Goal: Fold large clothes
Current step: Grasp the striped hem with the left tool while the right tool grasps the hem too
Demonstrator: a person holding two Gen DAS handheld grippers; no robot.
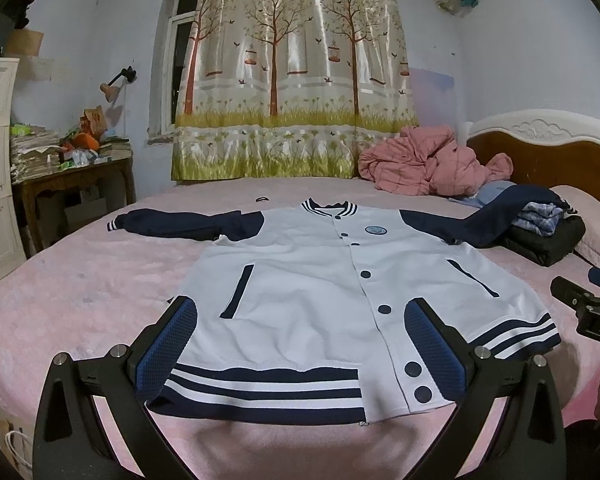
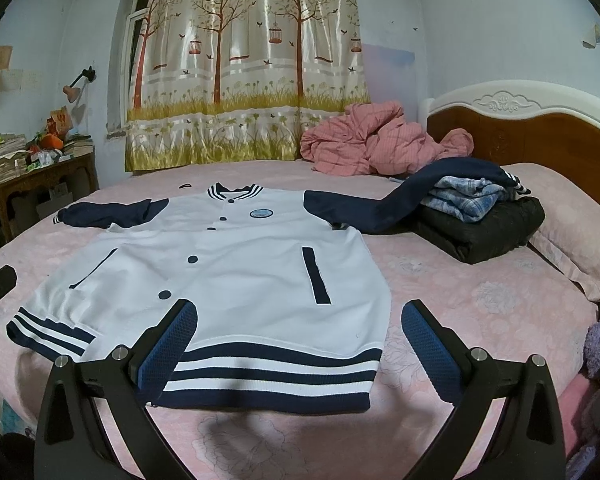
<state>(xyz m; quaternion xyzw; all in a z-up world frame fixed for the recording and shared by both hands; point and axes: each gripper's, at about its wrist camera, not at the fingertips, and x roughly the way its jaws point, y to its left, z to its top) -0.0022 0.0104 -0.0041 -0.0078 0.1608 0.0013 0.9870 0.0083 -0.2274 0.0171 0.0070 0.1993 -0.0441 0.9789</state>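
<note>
A white and navy jacket [image 1: 300,288] lies flat on the pink bed [image 1: 80,280], filling the frame's middle. Both the left tongs [image 1: 300,344] and right tongs [image 2: 300,344] gape apart above its striped hem, gripping nothing.

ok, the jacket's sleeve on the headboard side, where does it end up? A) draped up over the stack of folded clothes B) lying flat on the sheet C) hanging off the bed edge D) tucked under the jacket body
A: the navy sleeve rises off the jacket and lies over the stack of folded clothes near the headboard.
</note>
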